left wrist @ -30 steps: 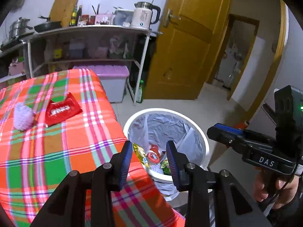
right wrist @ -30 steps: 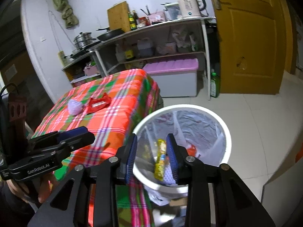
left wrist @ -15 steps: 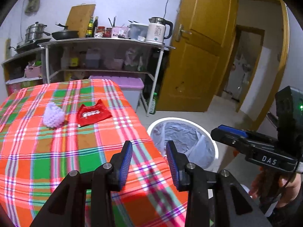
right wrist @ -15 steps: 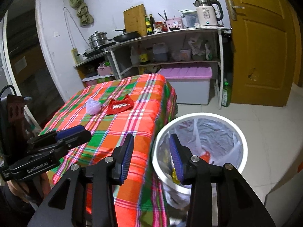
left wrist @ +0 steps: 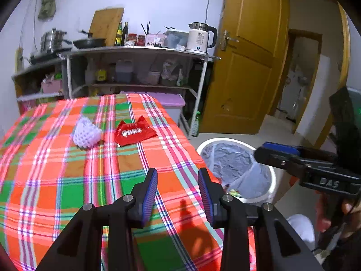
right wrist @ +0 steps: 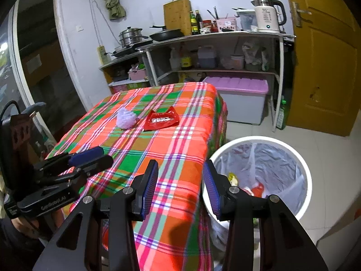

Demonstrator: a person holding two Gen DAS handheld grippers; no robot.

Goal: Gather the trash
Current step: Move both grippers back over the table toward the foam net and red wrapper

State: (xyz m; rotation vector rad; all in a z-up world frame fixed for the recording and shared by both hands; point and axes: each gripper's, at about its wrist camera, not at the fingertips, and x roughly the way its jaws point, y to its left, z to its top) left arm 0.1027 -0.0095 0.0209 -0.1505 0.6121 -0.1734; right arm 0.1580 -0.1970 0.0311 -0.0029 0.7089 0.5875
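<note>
1. Two bits of trash on the checked tablecloth (left wrist: 67,180): a red wrapper (left wrist: 134,133) and a white foam net (left wrist: 86,133), side by side, close but maybe not touching.
2. Both far up the table, well ahead of the left gripper (left wrist: 177,187) and a little to its left.
3. Left gripper wide open, nothing held, hanging over the near part of the cloth.
4. Right gripper (right wrist: 181,186) wide open too, nothing held, over the table's right edge, next to the white bin (right wrist: 302,171).
5. Wrapper lying flat, long side running left to right across the table, a bit tilted. Net a round lump, no long side.
6. Wrapper nearer the bin side, so probably best for the right gripper. Net on the far side, probably best for the left. Hard to say which gripper is closer.
7. Lots of bare cloth between grippers and trash, nothing in the way.
8. Bin on the floor, tight against the table's right side, bag inside, some trash already in it. Short trip from wrapper to bin.
</note>
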